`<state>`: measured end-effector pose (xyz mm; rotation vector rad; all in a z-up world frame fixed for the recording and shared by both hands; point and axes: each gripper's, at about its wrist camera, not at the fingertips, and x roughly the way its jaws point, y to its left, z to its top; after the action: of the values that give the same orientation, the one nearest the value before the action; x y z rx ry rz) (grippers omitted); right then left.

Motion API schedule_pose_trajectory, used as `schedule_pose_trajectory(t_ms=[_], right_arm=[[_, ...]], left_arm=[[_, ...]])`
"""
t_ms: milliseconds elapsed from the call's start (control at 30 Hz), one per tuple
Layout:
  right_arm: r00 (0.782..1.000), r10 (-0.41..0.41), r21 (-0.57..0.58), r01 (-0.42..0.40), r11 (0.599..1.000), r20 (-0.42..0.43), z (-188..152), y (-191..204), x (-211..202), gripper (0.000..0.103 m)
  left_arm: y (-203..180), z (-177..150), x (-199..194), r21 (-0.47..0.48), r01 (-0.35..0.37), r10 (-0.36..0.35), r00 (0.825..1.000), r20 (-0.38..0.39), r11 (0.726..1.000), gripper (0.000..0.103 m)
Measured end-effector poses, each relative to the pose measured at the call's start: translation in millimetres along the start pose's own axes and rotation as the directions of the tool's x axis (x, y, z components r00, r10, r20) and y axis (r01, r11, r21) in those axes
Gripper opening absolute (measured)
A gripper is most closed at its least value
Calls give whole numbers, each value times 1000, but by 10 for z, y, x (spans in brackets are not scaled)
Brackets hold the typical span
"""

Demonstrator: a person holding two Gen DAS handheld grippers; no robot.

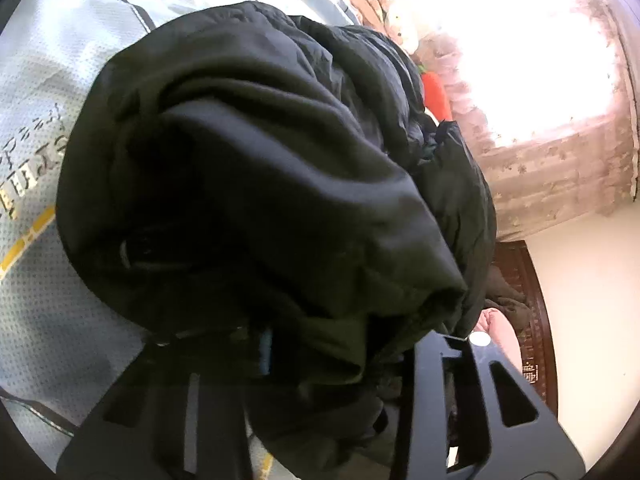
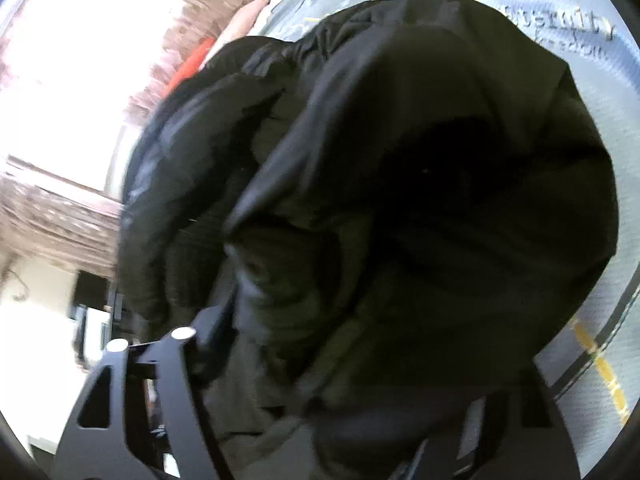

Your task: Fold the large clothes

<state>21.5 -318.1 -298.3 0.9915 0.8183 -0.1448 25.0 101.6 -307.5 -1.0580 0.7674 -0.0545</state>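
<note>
A large black padded jacket (image 1: 248, 168) hangs bunched in front of the left wrist camera, over a pale blue-grey bedspread (image 1: 48, 80). My left gripper (image 1: 320, 364) is shut on a fold of the jacket; the cloth covers most of both fingers. The same jacket (image 2: 400, 168) fills the right wrist view. My right gripper (image 2: 320, 360) is shut on the jacket too, with dark cloth bunched between its black fingers (image 2: 176, 360). Both hold the jacket lifted off the bed.
The bedspread (image 2: 592, 208) has yellow dashed lines and printed lettering. A bright window with a patterned curtain (image 1: 552, 168) stands behind. An orange item (image 1: 436, 92) and pillows lie at the bed's far end. A dark wooden headboard (image 1: 528, 300) is at the right.
</note>
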Motion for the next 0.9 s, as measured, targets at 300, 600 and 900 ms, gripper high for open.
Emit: schedule_pose_trajectory(t_ms=[300,600,900], right_arm=[[989,109,-86,-100,991,100,229,362,-390,29],[954,219,-28,-218,975,204,881,1032,-285,29],[995,60,-127,-50,991,80,1952,1917,686,29]], left_arm=[[-309,84,-321,-31,110,-109,994,21,993,22],[-1203,554,-300,51,239,-243,965,99,970,22],[-1978,1490,841,128,139,-147,987,60,982,24]])
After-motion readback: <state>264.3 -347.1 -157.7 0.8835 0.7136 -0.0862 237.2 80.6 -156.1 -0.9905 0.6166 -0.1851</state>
